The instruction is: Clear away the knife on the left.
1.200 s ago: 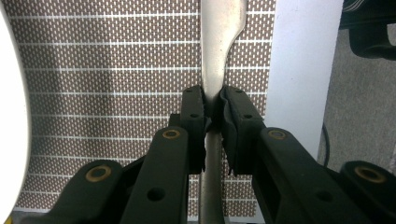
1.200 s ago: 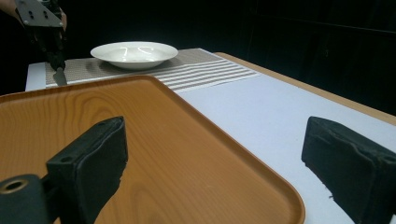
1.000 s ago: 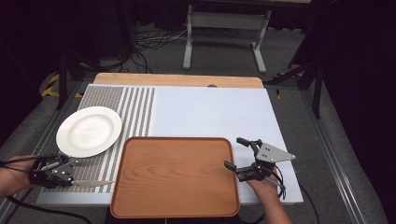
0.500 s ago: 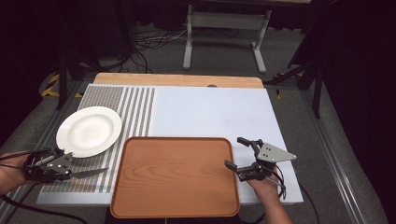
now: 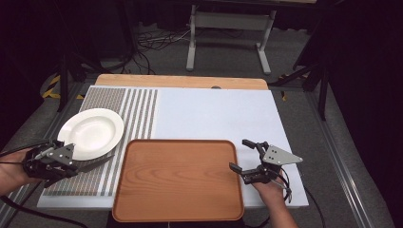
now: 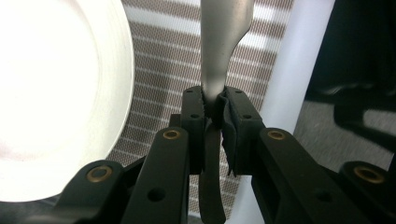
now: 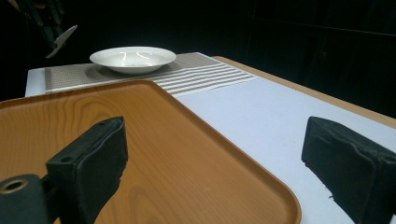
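Note:
My left gripper [image 5: 76, 165] is at the front left of the table, just in front of a white plate [image 5: 92, 133]. It is shut on the dark handle of a knife [image 5: 97, 163], whose silver blade points right toward a wooden tray [image 5: 176, 180]. The left gripper view shows the jaws [image 6: 215, 100] clamping the knife [image 6: 219, 46] above the striped mat, with the plate [image 6: 51, 93] to their left. My right gripper [image 5: 239, 154] stands open at the tray's right edge with nothing between its fingers. In the right gripper view, the right gripper [image 7: 215, 163] straddles the tray rim [image 7: 261, 182].
A grey striped placemat [image 5: 138, 109] lies under the plate on the white table cover [image 5: 214, 114]. Across the table, the right gripper view takes in the plate [image 7: 133, 57] and the knife blade [image 7: 60, 39]. Cables and a metal stand are on the floor beyond the far edge.
My left gripper has carried the knife a little away from the front edge, toward the plate. The right gripper has stayed where it was.

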Action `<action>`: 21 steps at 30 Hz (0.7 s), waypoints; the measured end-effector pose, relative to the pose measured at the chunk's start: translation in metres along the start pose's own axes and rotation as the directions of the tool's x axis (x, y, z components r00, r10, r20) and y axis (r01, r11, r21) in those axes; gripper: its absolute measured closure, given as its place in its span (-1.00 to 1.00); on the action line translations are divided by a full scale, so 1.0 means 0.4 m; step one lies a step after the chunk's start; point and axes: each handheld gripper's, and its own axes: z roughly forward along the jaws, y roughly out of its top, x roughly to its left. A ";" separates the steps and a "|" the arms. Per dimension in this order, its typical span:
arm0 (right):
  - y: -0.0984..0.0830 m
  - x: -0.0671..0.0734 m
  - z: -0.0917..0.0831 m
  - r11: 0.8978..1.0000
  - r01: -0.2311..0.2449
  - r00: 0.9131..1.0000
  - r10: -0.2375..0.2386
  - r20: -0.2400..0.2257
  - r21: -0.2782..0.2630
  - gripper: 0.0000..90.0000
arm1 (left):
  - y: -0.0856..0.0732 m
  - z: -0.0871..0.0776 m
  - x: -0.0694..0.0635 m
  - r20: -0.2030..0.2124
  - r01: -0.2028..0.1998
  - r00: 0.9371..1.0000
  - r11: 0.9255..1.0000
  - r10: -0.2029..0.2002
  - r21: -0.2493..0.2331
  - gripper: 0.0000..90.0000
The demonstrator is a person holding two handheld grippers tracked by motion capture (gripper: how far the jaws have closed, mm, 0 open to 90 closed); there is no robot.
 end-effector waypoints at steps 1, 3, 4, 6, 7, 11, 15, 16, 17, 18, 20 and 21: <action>0.000 0.000 0.000 1.000 -0.001 1.000 0.001 0.001 -0.001 -0.83 | 0.003 -0.002 0.001 0.004 0.011 1.000 1.000 -0.011 -0.007 0.78; 0.000 0.000 -0.001 1.000 -0.001 1.000 0.001 0.000 -0.003 -0.83 | 0.013 -0.009 0.004 0.019 0.059 0.998 0.998 -0.059 -0.018 0.78; 0.001 0.000 -0.002 1.000 0.000 1.000 0.000 0.001 -0.002 -0.83 | 0.013 -0.009 0.004 0.019 0.059 0.998 0.998 -0.059 -0.018 0.78; 0.001 0.000 -0.002 1.000 0.000 1.000 0.000 0.000 -0.002 -0.83 | 0.029 -0.018 0.006 0.056 0.117 0.992 0.992 -0.114 -0.050 0.78; 0.001 -0.001 -0.002 1.000 0.000 1.000 0.000 0.000 -0.002 -0.83 | 0.031 -0.020 0.006 0.061 0.123 0.991 0.991 -0.119 -0.056 0.78; 0.001 0.000 -0.002 1.000 0.002 1.000 -0.002 -0.001 -0.002 -0.83 | 0.052 -0.028 0.005 0.083 0.181 0.981 0.980 -0.174 -0.087 0.78; 0.001 -0.001 -0.004 1.000 0.002 1.000 -0.002 0.001 -0.003 -0.83 | 0.069 -0.035 0.008 0.113 0.245 0.966 0.962 -0.232 -0.122 0.78; 0.001 -0.001 -0.004 1.000 0.002 1.000 -0.002 0.001 -0.004 -0.83 | 0.069 -0.035 0.008 0.113 0.245 0.966 0.962 -0.232 -0.122 0.78; 0.001 -0.001 -0.004 1.000 0.002 1.000 -0.002 0.001 -0.004 -0.83 | 0.072 -0.037 0.008 0.122 0.256 0.963 0.957 -0.241 -0.132 0.78; 0.001 -0.001 -0.004 1.000 0.002 1.000 -0.002 0.001 -0.003 -0.83 | 0.076 -0.038 0.008 0.128 0.267 0.960 0.954 -0.251 -0.139 0.78; 0.001 -0.001 -0.004 1.000 0.001 1.000 -0.001 -0.002 -0.001 -0.83 | 0.089 -0.041 0.003 0.135 0.275 0.957 0.950 -0.257 -0.145 0.78; 0.001 -0.001 -0.003 1.000 0.001 1.000 -0.001 -0.003 -0.002 -0.83 | 0.093 -0.041 0.002 0.138 0.280 0.956 0.948 -0.260 -0.152 0.78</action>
